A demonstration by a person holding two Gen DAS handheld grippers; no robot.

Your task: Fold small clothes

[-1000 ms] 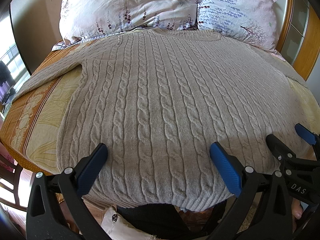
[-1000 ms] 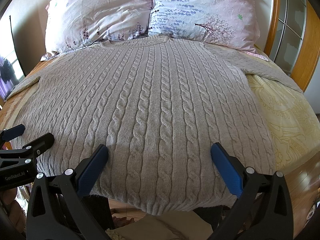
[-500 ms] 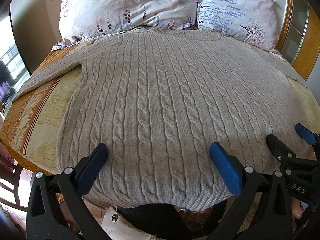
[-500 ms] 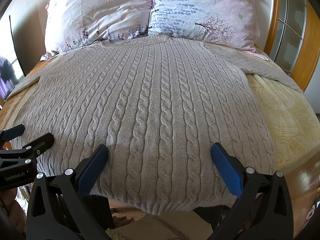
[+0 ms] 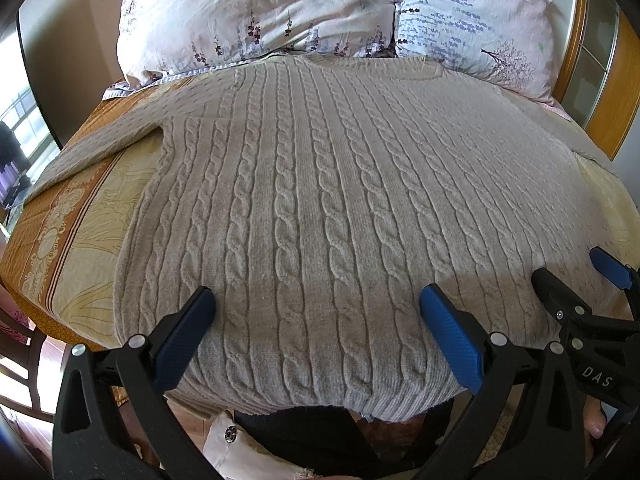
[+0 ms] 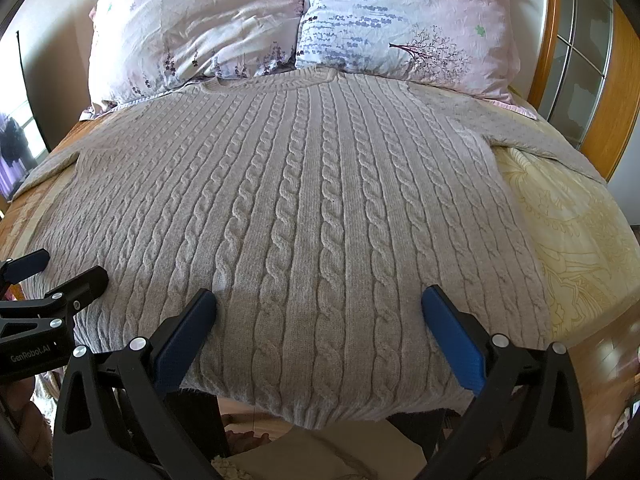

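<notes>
Left wrist view shows us nothing changed from a second ago: our left gripper point(image 5: 316, 320) hovers with fingers point(image 5: 188, 332) apart over the near hem of one grey cable-knit sweater point(image 5: 328, 200), spread flat on the bed point(image 5: 68, 232). Two pillows point(image 5: 256, 12) lie beyond its collar. Our right gripper point(image 6: 318, 320) likewise stands spread wide.

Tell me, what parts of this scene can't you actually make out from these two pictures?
- Sweater cuffs: both sleeves run past the bed's sides and out of sight in both wrist views.
- Bedspread under the sweater: covered by the knit.
- Lower parts of the pillows: hidden behind the sweater's collar.
- Floor under the hem: blocked by the left gripper and right gripper, both open.
</notes>
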